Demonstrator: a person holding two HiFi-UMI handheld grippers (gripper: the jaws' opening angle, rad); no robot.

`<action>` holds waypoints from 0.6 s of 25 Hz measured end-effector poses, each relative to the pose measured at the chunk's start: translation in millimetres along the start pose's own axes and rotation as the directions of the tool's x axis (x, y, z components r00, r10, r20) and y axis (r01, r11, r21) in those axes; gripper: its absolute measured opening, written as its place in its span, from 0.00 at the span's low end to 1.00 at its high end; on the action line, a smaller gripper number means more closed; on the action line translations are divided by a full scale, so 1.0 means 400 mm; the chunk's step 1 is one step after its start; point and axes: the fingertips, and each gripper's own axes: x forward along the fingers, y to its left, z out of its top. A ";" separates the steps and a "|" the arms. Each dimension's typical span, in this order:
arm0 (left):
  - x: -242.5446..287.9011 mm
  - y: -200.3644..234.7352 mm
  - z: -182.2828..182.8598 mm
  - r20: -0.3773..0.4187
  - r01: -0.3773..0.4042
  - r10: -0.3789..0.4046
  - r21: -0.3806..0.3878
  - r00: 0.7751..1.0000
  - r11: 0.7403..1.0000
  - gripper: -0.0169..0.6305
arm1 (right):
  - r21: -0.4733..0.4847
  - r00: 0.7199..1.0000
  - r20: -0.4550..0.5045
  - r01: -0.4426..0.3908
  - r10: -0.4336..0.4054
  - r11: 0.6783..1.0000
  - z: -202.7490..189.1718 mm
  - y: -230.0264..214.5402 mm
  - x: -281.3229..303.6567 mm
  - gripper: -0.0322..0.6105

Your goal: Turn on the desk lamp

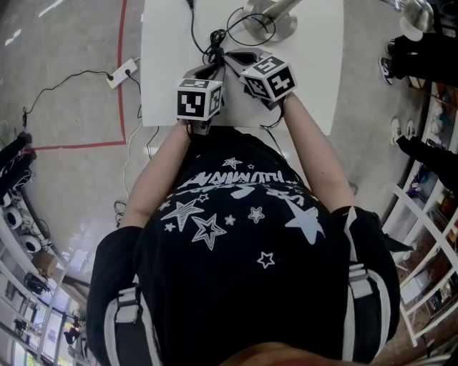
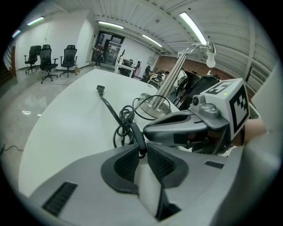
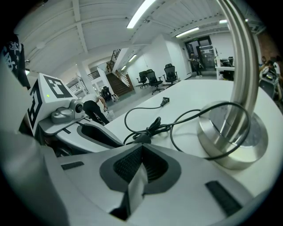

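The desk lamp's round metal base (image 1: 268, 21) stands at the far side of the white table (image 1: 164, 64), and its black cord (image 1: 195, 32) lies in loops beside it. In the left gripper view the lamp's pole (image 2: 174, 75) rises to a bare bulb (image 2: 211, 59). My left gripper (image 2: 142, 148) is shut on the near end of the cord's black inline switch (image 2: 138, 134). My right gripper (image 3: 141, 148) is shut, its tips right at that switch (image 3: 140, 138) from the other side. In the head view both grippers (image 1: 215, 71) (image 1: 240, 58) meet over the cord.
The cord's loose plug (image 2: 100, 89) lies farther out on the table. A white power strip (image 1: 122, 73) and its cable lie on the floor at the left by red tape. People (image 1: 415, 57) stand at the right near shelving (image 1: 429, 214).
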 end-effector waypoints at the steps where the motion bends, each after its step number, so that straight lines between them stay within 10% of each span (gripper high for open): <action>1: 0.000 0.000 0.000 -0.004 0.012 -0.012 -0.002 1.000 1.000 0.13 | 0.000 1.000 0.000 0.004 -0.004 1.000 0.002 -0.002 0.002 0.05; 15: 0.002 0.003 -0.002 -0.022 0.055 -0.055 -0.004 0.998 0.998 0.13 | 0.012 1.000 -0.023 0.006 -0.006 1.000 0.006 -0.012 0.015 0.05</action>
